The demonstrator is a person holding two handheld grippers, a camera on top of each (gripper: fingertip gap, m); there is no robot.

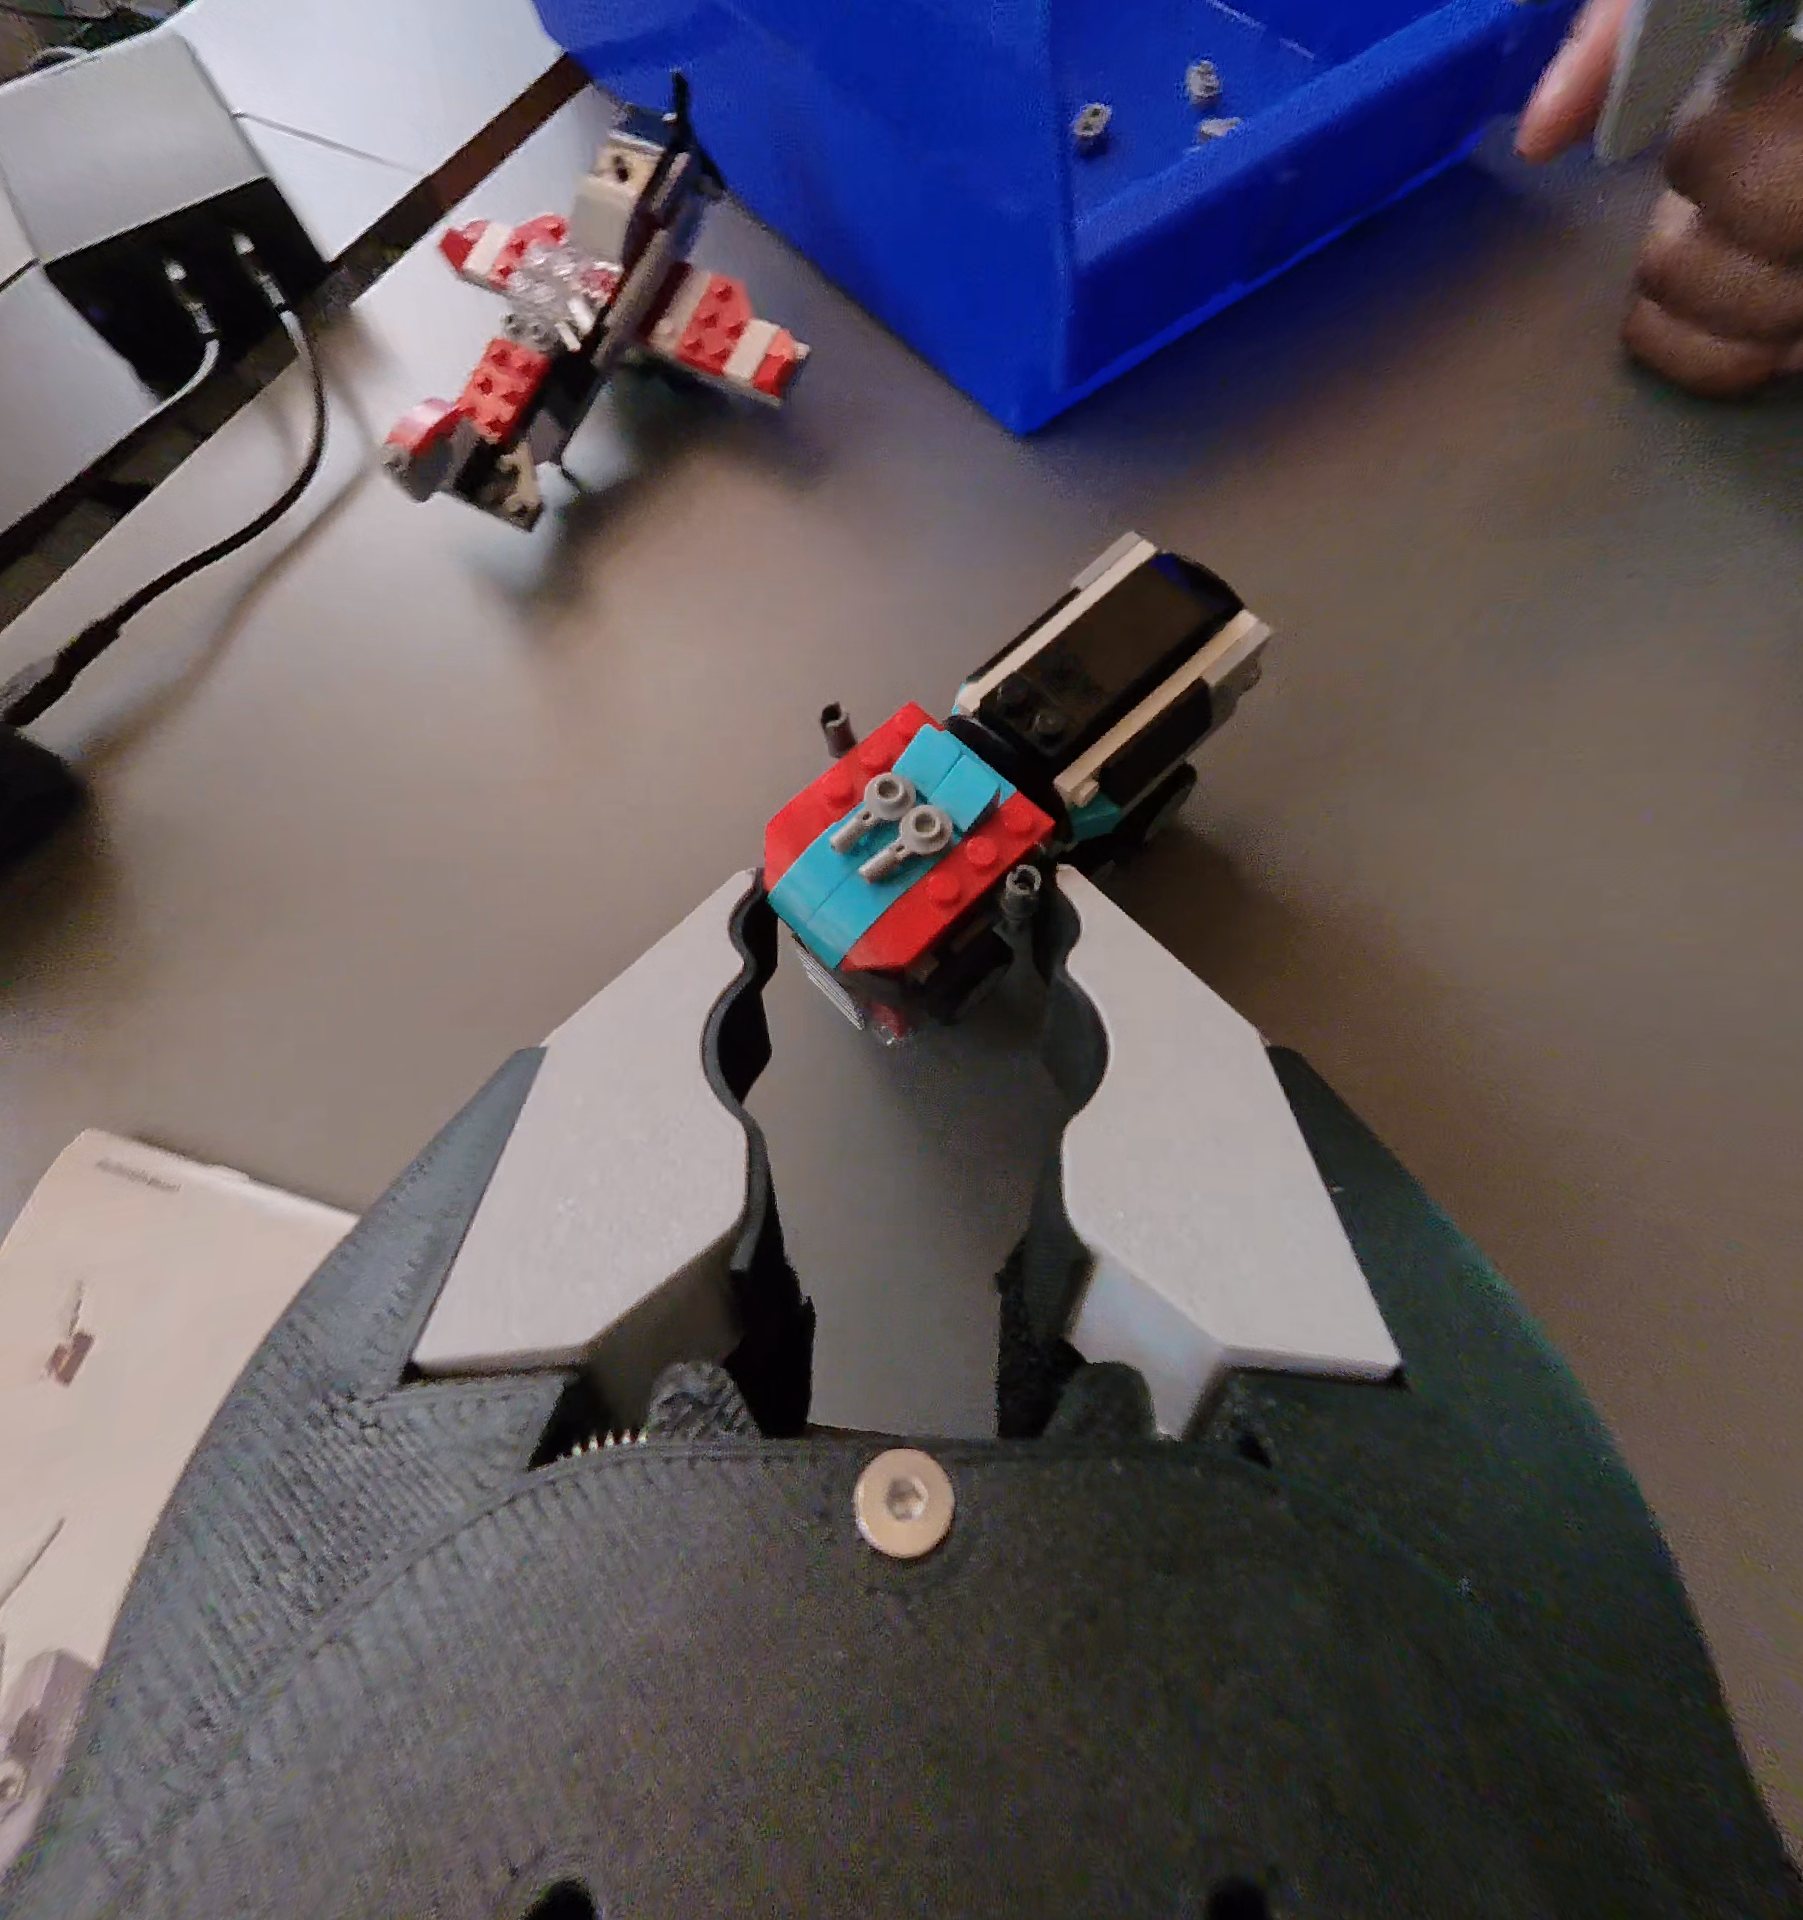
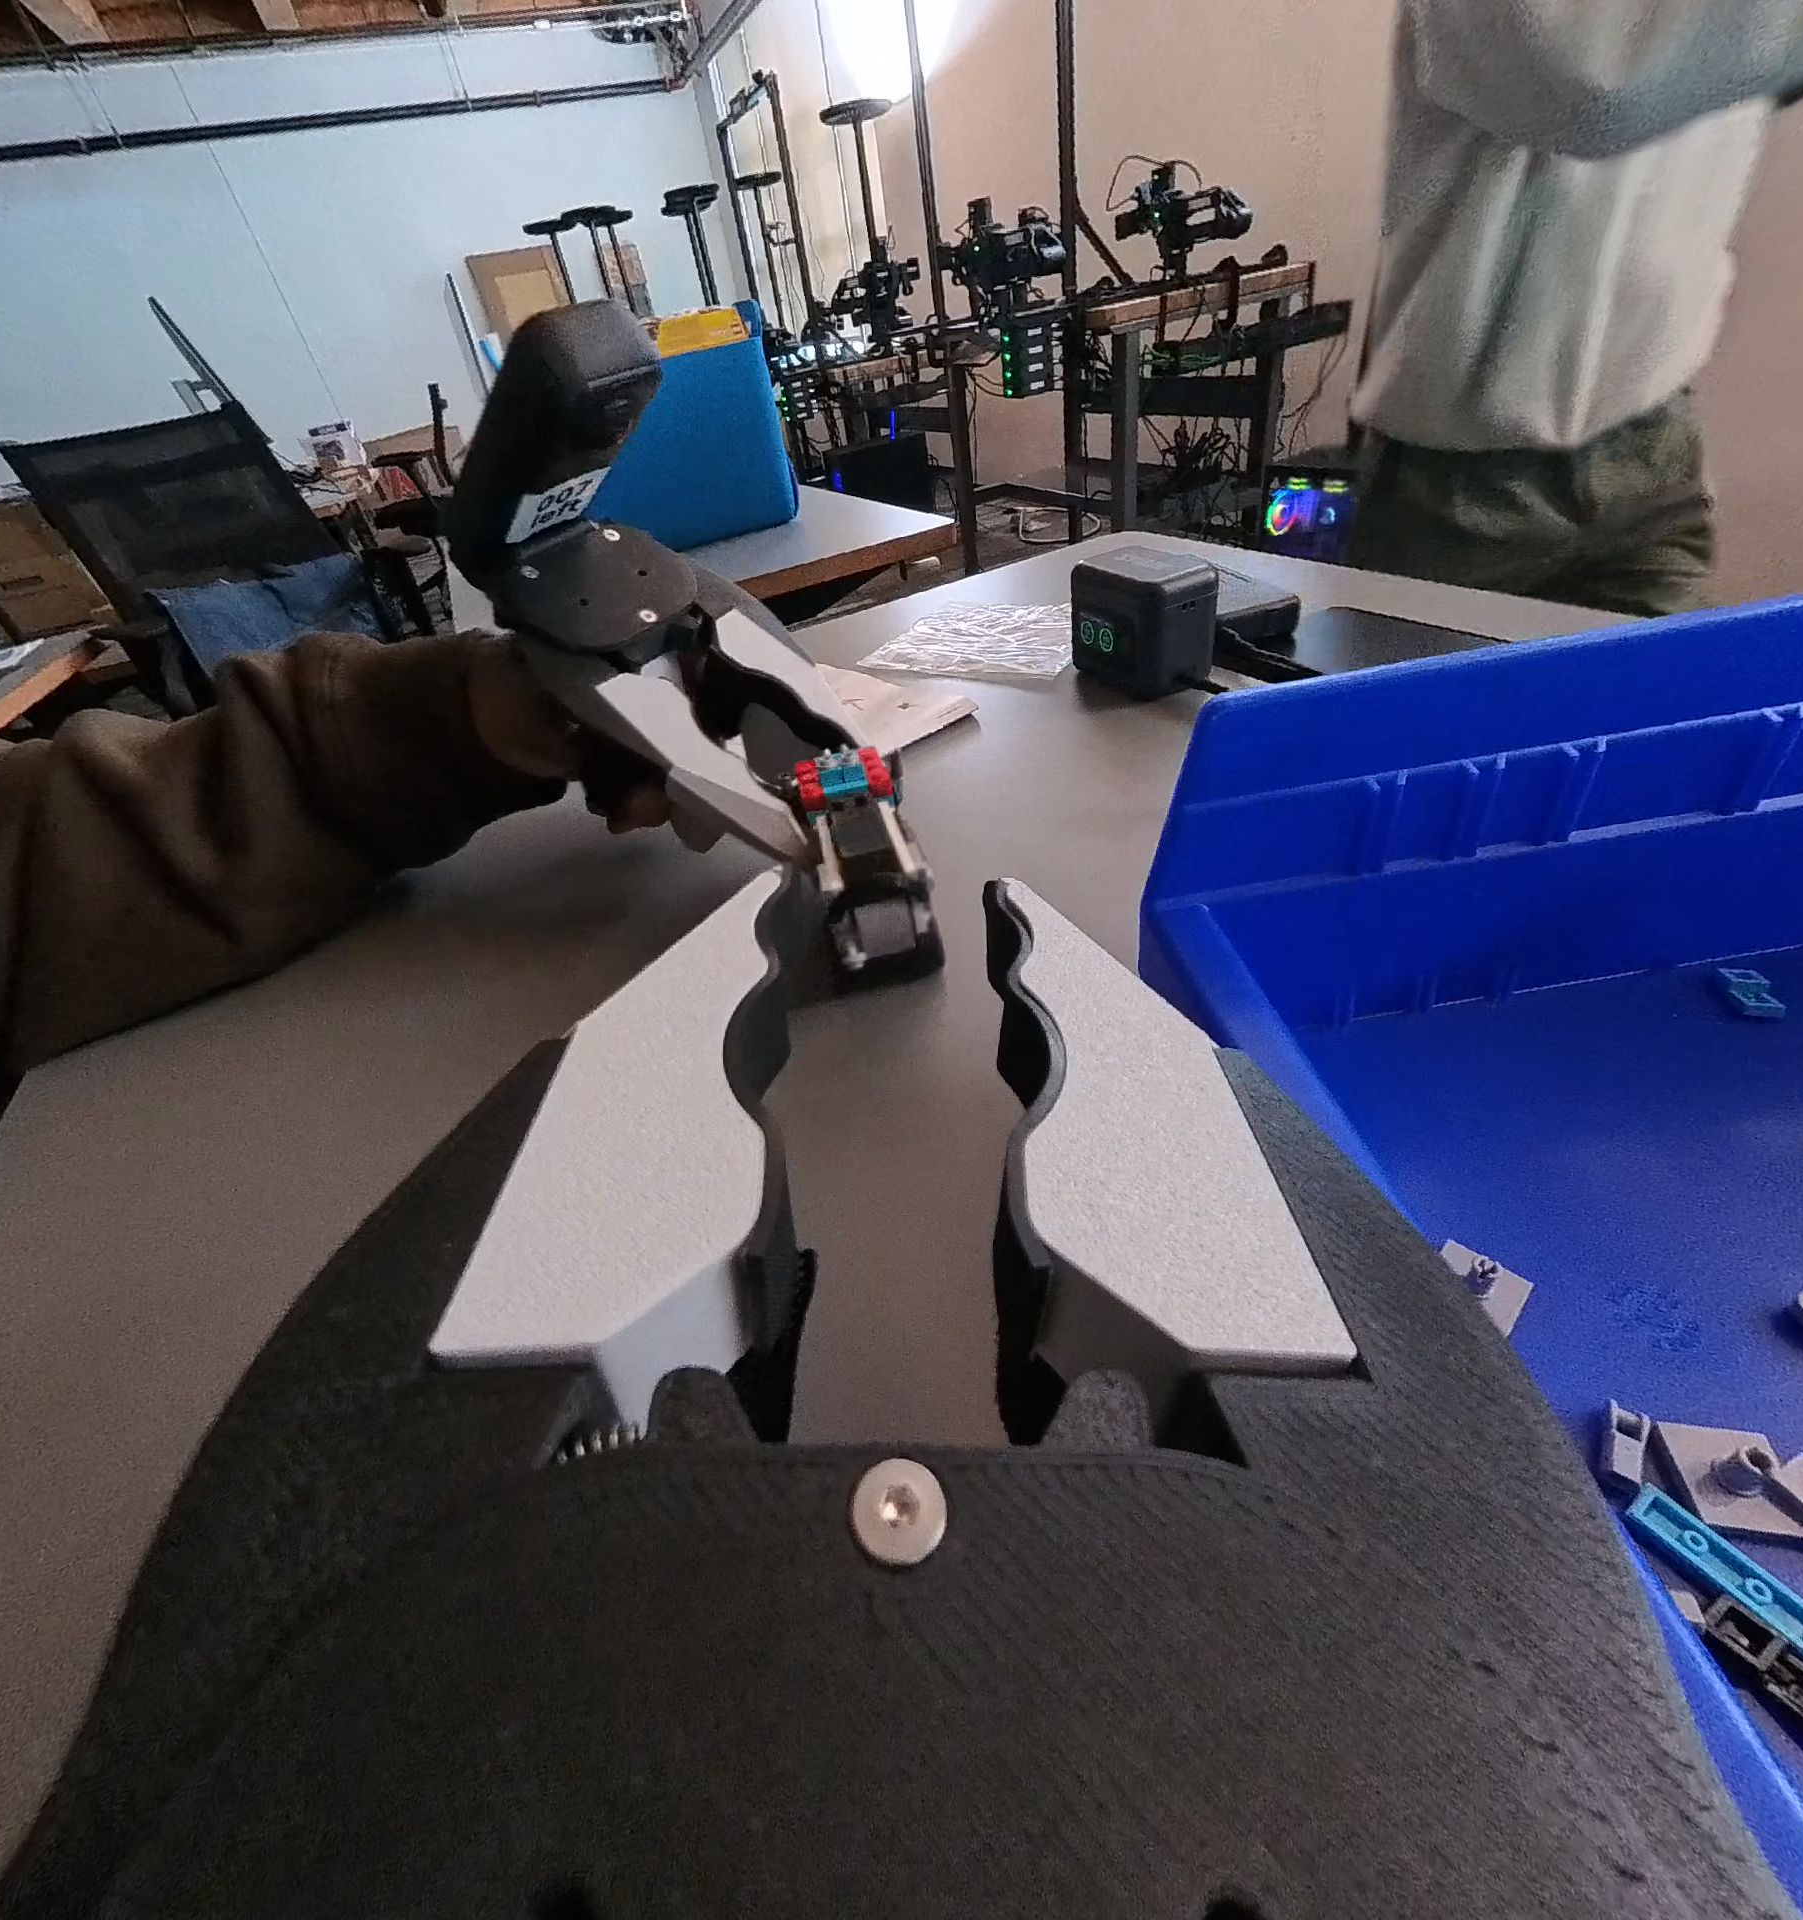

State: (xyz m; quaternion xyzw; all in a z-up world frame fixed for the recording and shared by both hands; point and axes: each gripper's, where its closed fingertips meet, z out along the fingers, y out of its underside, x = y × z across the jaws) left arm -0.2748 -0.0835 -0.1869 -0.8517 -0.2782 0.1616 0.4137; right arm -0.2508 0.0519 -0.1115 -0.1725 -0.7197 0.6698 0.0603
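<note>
Grip first: your left claw (image 1: 912, 894) is closed around the red and teal front end of the brick car (image 1: 980, 821). One fingertip (image 1: 757, 914) sits against the teal edge and the other is tight beside the small black peg on the far side. From your right camera the same two fingers flank the nose, so the car looks clamped rather than merely standing between them.

The car rests on its wheels on the grey table (image 1: 1396, 935), near the middle and just in front of the blue bin (image 2: 1499, 831). Its black and white rear half points away from your left hand. Taking it by the nose seems to be what leaves that rear half bare and reachable from the opposite side.

Your right claw (image 2: 881, 894) is released and holds nothing. The car's rear bumper lies just past its tips, closer to the left fingertip (image 2: 772, 904), and table shows between the car and the other fingertip. It is lined up lengthwise with the car, so both claws meet it end to end.

Loose bricks (image 2: 1728, 1538) lie in the bin beside your right claw. A red and white brick plane (image 1: 585, 343) stands well apart at the far left by the bin's corner. A printed booklet (image 1: 97, 1403) lies under your left wrist.
</note>
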